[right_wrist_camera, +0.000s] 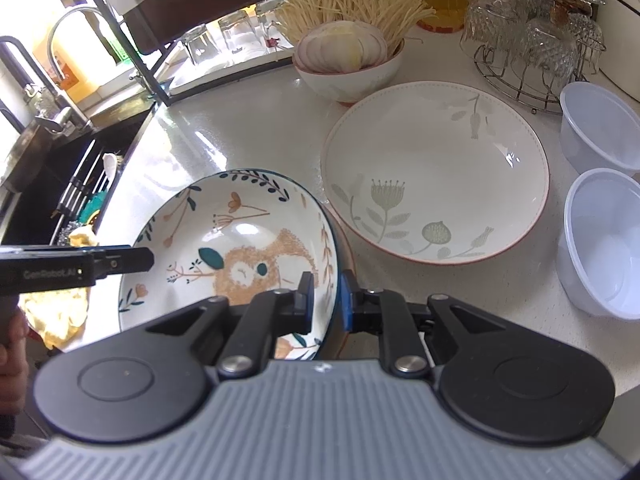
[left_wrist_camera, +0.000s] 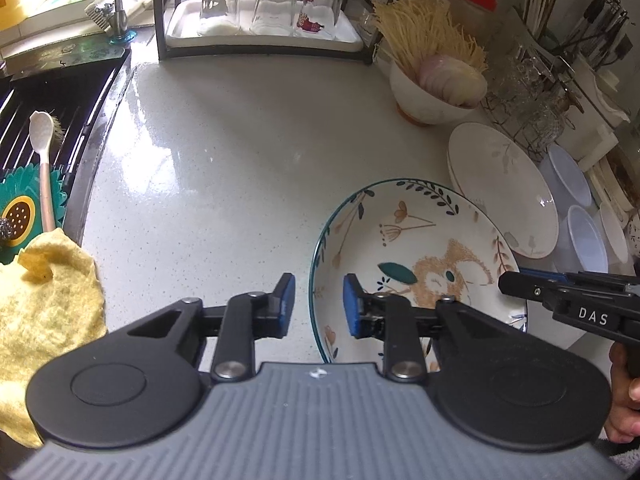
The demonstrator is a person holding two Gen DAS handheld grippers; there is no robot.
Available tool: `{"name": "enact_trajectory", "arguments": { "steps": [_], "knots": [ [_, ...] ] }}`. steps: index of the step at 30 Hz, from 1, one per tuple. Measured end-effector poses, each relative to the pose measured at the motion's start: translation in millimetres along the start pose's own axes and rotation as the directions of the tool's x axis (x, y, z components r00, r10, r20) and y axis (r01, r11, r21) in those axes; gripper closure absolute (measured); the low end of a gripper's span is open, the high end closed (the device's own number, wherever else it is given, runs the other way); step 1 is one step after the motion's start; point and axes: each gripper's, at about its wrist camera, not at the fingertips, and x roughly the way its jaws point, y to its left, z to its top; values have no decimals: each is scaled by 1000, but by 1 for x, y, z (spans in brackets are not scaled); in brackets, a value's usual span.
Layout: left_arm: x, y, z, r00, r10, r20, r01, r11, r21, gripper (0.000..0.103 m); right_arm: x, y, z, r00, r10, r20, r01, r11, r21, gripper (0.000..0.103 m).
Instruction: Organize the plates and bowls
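Note:
A deep plate with a blue rim and a fox drawing sits on the pale counter, apparently tilted with its right side raised. My right gripper is shut on its right rim, one pad inside and one outside; it shows from the side in the left wrist view. My left gripper straddles the plate's left rim. A strip of counter shows between the outer pad and the rim, so it stands open. A white plate with pale flowers lies just beyond.
A bowl of sliced onion and enoki stands behind the plates. Two clear plastic tubs and a wire rack of glasses are on the right. The sink and a yellow cloth lie to the left. A tumbler rack is at the back.

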Motion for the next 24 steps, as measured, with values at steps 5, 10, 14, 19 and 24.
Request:
{"name": "enact_trajectory", "arguments": {
  "steps": [5, 10, 14, 19, 24],
  "knots": [
    [4, -2, -1, 1000, -4, 4, 4, 1000, 9, 85, -2, -2, -1, 1000, 10, -3, -9, 1000, 10, 87],
    [6, -1, 0, 1000, -9, 4, 9, 1000, 8, 85, -4, -5, -1, 1000, 18, -5, -18, 999, 28, 86],
    [9, 0, -1, 1000, -8, -1, 8, 1000, 7, 85, -5, -3, -1, 1000, 7, 0, -7, 1000, 17, 84],
    [11, -2, -3, 1000, -6, -4, 6, 1000, 18, 85, -7, -4, -1, 1000, -6, 1, 6, 1000, 20, 73],
    [11, -2, -2, 1000, -7, -9, 7, 1000, 21, 85, -9, -7, -2, 1000, -10, 10, 10, 999, 36, 74]
  ]
}}
